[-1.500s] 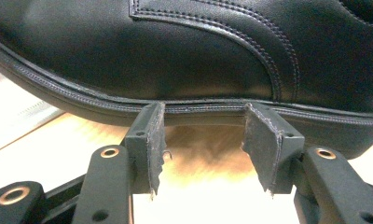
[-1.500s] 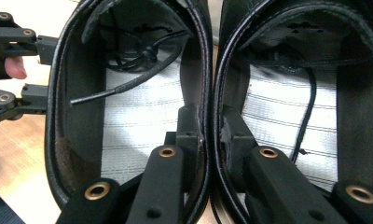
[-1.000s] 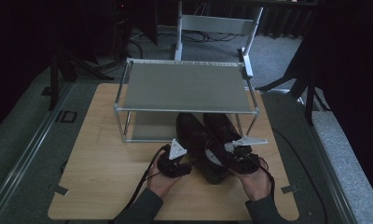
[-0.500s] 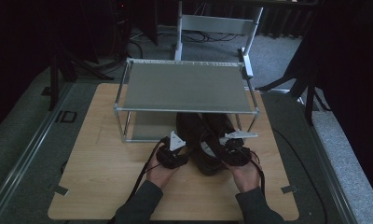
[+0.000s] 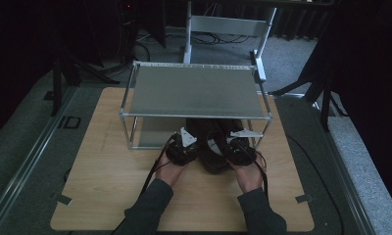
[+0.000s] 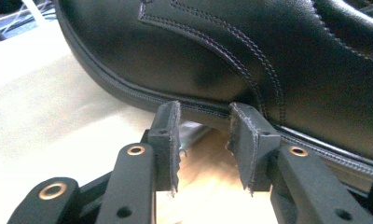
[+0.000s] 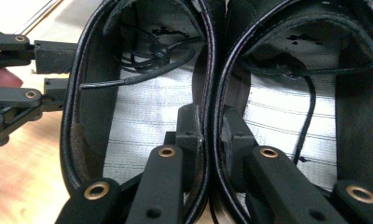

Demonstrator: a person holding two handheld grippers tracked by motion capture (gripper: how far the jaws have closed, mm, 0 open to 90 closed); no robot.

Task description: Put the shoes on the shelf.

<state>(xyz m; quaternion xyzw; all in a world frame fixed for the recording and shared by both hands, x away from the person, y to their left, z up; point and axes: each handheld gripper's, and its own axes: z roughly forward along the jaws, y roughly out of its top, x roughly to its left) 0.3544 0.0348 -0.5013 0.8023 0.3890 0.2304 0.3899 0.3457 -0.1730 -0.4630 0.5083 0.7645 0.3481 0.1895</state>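
High view: a pair of black leather shoes [image 5: 214,147] sits side by side on the wooden board [image 5: 106,171], toes pushed under the near edge of a metal two-tier rack [image 5: 196,93], heels toward the person. No brand or writing can be read anywhere; dark marks on the insoles in the right gripper view are too broken to make out.

The shoes are glossy, with double stitched seams along the side and a ridged sole edge; the insides show pale striped lining and loose black laces tucked in.

The right gripper [image 7: 208,126] pinches the two touching inner walls of the shoes together, one jaw inside each shoe. The left gripper [image 6: 204,135] is at the outer left side of the left shoe, its jaw tips against the sole edge; its jaws have just been closing, with a gap between them and nothing gripped.

The rack's front legs and lower shelf stand just beyond the shoes. A pale metal frame [image 5: 228,24] stands on the far floor.
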